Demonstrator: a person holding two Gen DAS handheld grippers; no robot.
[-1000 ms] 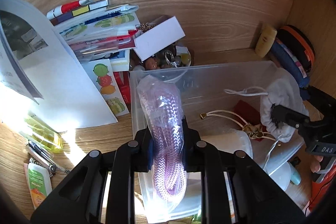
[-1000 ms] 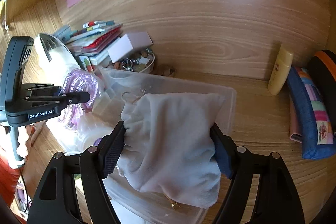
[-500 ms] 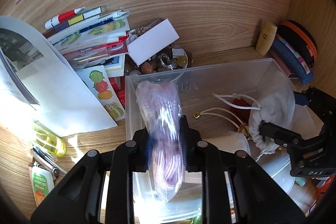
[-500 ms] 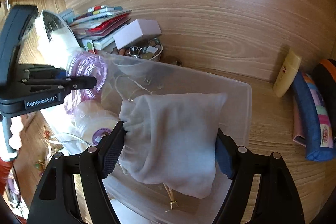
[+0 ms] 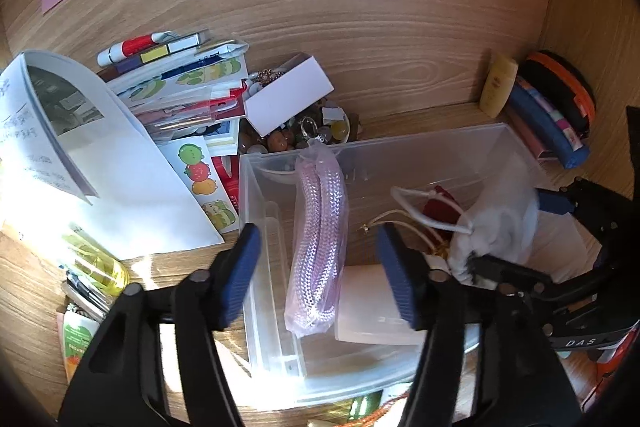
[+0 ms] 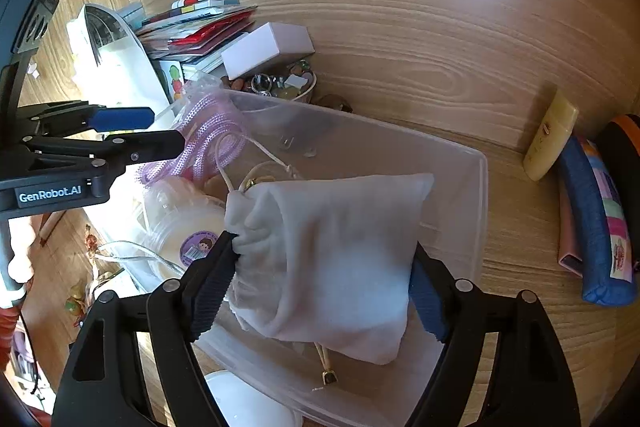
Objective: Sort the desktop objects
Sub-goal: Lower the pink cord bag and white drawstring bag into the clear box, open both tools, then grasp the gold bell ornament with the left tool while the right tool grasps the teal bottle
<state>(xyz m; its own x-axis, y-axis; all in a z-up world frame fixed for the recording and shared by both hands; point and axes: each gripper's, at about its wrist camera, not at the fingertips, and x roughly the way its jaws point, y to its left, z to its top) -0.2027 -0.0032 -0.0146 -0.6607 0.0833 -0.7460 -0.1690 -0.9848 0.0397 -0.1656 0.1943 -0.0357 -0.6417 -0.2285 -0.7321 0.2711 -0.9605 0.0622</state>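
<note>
The left hand-held gripper (image 5: 320, 267) stands with its jaws wide apart above the clear plastic bin (image 5: 440, 143). Nothing is held between its blue pads (image 5: 240, 271). The bagged pink braided cord (image 5: 318, 239) lies inside the bin along its left side, its upper end leaning on the far wall.

The right hand-held gripper (image 6: 320, 275) is closed on the white drawstring pouch (image 6: 332, 255). The pads press the pouch from both sides, and the pouch hangs over the bin interior, just above its floor. The drawstring (image 6: 240, 155) trails toward the cord. A small gold end piece (image 6: 330, 377) dangles below the pouch.

Step in hand, as judged: deposit of the pouch in the bin.

1. Lower the pouch until its underside rests on the bin floor. Only then part the jaws. A release from height may tip the pouch against the near wall.
2. Keep the pouch to the right of the round lidded container (image 6: 188, 227) so that it settles flat.
3. Check that the drawstring is not looped over a finger before withdrawal. A snagged string would drag the pouch back out.
4. Raise the left hand-held gripper straight up, clear of the bag, to avoid catching the plastic film.

Items on the bench outside the bin, such as the yellow tube (image 6: 550, 139) and the blue pencil case (image 6: 600, 227), appear unsorted.
</note>
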